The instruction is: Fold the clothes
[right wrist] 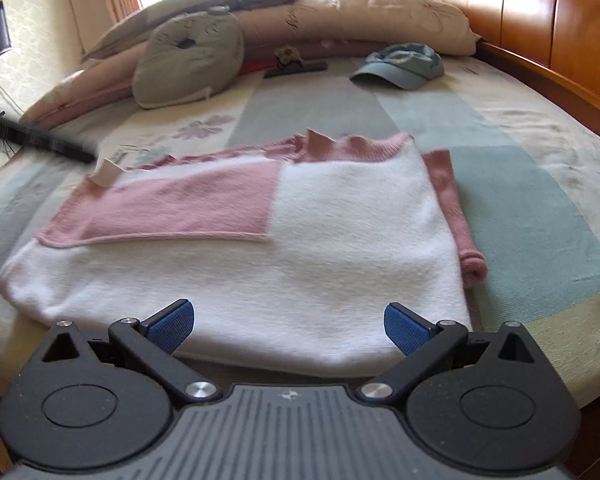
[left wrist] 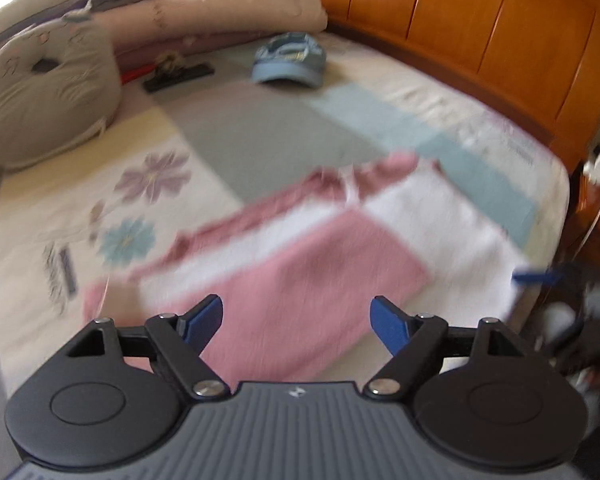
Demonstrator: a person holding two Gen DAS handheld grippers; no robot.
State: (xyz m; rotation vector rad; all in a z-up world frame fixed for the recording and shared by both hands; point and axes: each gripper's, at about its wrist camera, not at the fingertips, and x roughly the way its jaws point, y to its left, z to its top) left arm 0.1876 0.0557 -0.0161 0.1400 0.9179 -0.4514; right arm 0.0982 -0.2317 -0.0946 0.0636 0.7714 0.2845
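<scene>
A pink and white knitted sweater [right wrist: 300, 264] lies flat on the bed, with one pink sleeve folded across its white body and the other sleeve [right wrist: 456, 216] lying along its right side. My right gripper [right wrist: 288, 320] stands open just above the sweater's near hem, with nothing between its blue pads. In the blurred left wrist view the same sweater [left wrist: 308, 280] lies below my left gripper [left wrist: 298, 316], which is open, empty and clear of the cloth. A dark ribbed shape [right wrist: 40, 140] juts in at the left edge of the right wrist view.
A blue cap [right wrist: 400, 66], a grey cushion [right wrist: 188, 60], a rolled duvet [right wrist: 380, 20] and a black flat object [right wrist: 296, 68] lie at the far side of the quilted bed [right wrist: 520, 168]. A wooden headboard [right wrist: 540, 12] runs along the right.
</scene>
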